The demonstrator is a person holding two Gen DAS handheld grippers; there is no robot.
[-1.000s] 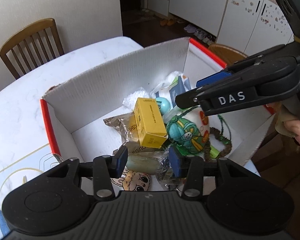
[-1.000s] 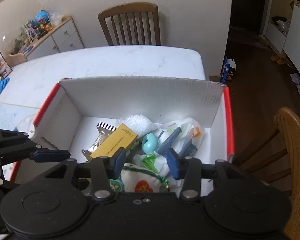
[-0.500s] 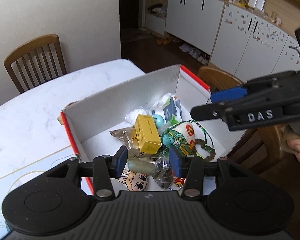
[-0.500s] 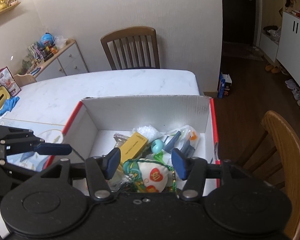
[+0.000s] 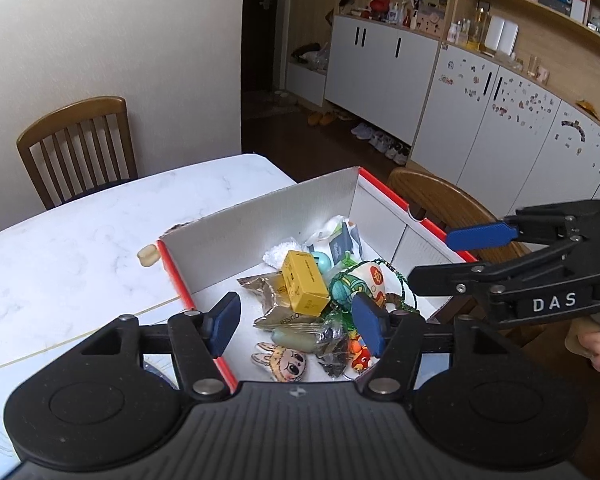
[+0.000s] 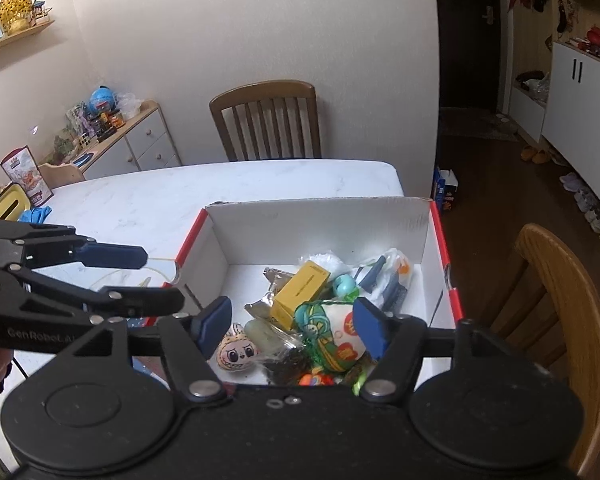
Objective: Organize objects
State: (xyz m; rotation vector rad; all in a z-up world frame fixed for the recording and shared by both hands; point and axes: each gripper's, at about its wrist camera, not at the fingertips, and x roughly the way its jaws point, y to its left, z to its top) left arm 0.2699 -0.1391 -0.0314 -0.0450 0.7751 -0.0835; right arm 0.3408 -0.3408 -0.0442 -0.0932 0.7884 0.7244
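A white cardboard box with red edges [image 5: 260,216] [image 6: 320,220] stands on the marble table. It holds a jumble: a yellow carton [image 5: 304,282] [image 6: 298,294], a green and white pouch [image 5: 354,284] [image 6: 332,332], a bunny-face charm [image 5: 280,360] [image 6: 234,354], a teal ball [image 6: 345,284] and plastic bags. My left gripper [image 5: 296,326] is open and empty, raised above the box's near left side. My right gripper [image 6: 290,326] is open and empty above the box's near edge. Each gripper also shows in the other's view [image 5: 452,258] [image 6: 156,278].
A small beige piece [image 5: 148,256] lies on the table [image 5: 80,248] beside the box. Wooden chairs stand at the far side [image 6: 266,120] and close to the box's right [image 6: 548,300]. A yellow holder [image 6: 8,206] and blue cloth sit at the table's left end.
Both grippers have risen and pulled back from the box, so it looks smaller and further away. Both jaws have widened. The box contents have not moved.
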